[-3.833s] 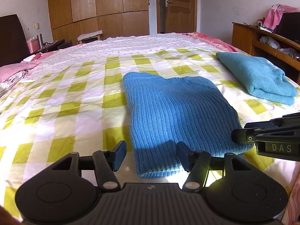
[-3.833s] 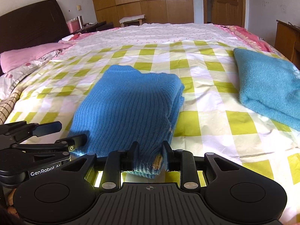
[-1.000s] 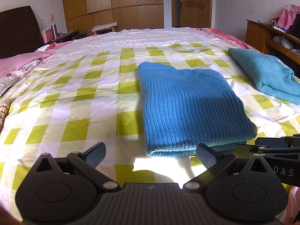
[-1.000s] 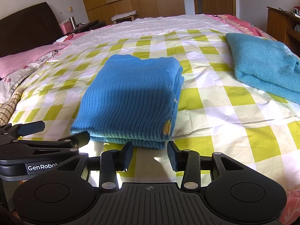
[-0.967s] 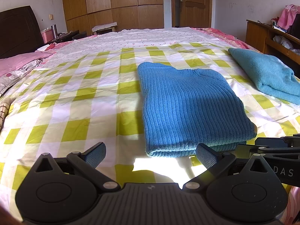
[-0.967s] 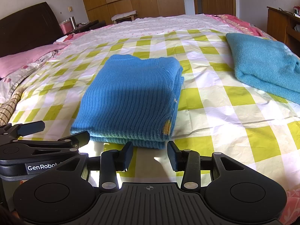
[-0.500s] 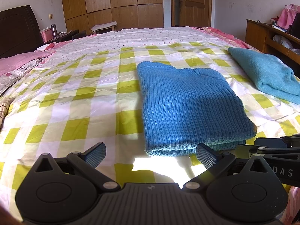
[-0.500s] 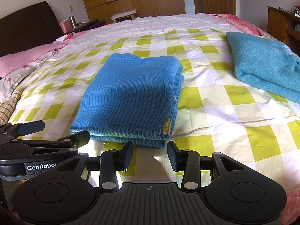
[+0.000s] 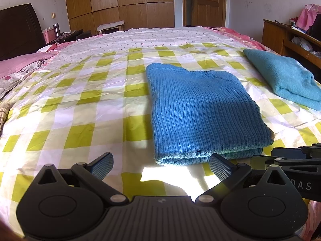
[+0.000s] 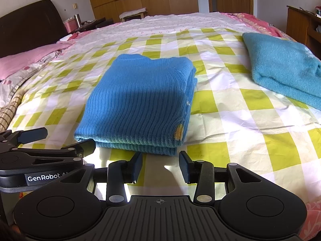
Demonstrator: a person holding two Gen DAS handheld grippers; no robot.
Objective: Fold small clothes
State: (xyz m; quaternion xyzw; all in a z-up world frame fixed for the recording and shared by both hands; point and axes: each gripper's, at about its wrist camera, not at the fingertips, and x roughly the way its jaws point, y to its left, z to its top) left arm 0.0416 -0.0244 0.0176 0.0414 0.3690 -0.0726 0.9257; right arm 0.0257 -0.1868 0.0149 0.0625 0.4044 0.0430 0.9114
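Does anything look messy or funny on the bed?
Mostly tidy. The folded blue sweater lies flat, but a small yellow patch peeks out at its near right corner, and the layers on that side aren't quite lined up.

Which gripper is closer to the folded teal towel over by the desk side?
Right. The right gripper sits at the blue sweater's near right corner, on the teal towel's side. The left gripper is at the sweater's near left corner, farther from it. Both are open, touching neither.

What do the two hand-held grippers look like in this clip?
Both are matte black plastic. The left hand-held gripper has a ribbed body, two round discs, silver pivot screws and blue textured pads. The right hand-held gripper matches. White "GenRobot" lettering marks the left one's side.
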